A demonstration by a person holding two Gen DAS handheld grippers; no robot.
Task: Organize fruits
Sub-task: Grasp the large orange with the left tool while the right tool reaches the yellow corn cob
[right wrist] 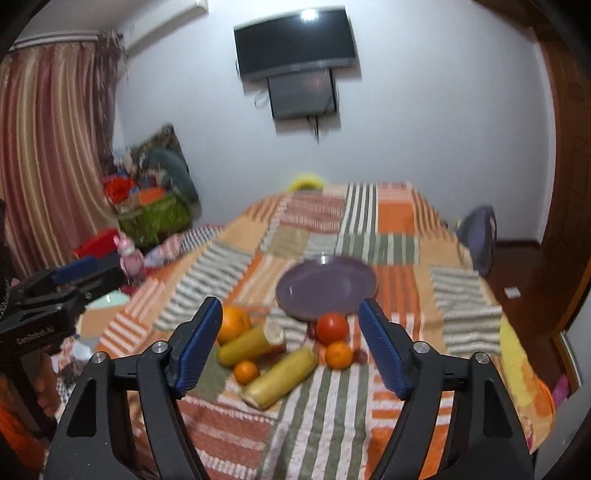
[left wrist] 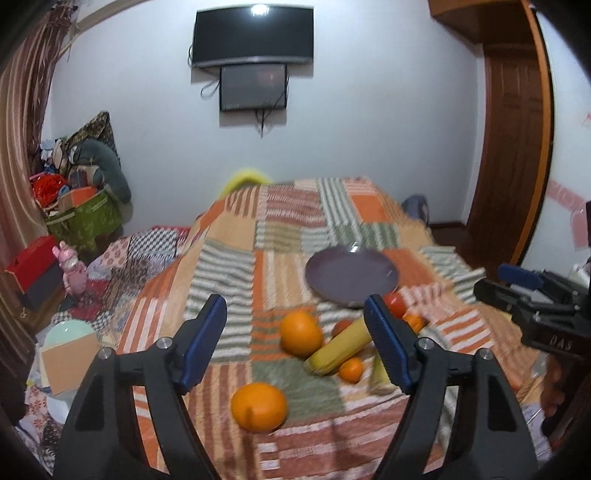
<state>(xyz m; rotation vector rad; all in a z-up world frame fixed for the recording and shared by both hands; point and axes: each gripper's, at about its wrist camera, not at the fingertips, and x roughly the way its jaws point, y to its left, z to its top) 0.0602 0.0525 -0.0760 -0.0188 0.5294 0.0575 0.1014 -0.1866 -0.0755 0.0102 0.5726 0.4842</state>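
Note:
A purple plate (left wrist: pixel 351 277) lies bare on the patchwork cloth (left wrist: pixel 236 258), also in the right wrist view (right wrist: pixel 327 286). In front of it lie fruits: a large orange (left wrist: pixel 301 332), another orange nearer me (left wrist: pixel 258 406), two yellow banana pieces (right wrist: pixel 253 345) (right wrist: pixel 280 378), a red tomato (right wrist: pixel 332 326), and small tangerines (right wrist: pixel 338 354) (right wrist: pixel 245 371). My left gripper (left wrist: pixel 295 343) is open and empty above the fruits. My right gripper (right wrist: pixel 291 343) is open and empty, also above them. The right gripper shows at the right edge of the left wrist view (left wrist: pixel 524 288).
A TV (left wrist: pixel 253 35) hangs on the far wall. Clutter, a green bin (left wrist: pixel 85 218) and a pink toy (left wrist: pixel 72 266) sit at the left. A wooden door (left wrist: pixel 513 147) is at the right. A chair (right wrist: pixel 478 240) stands beyond the table's right side.

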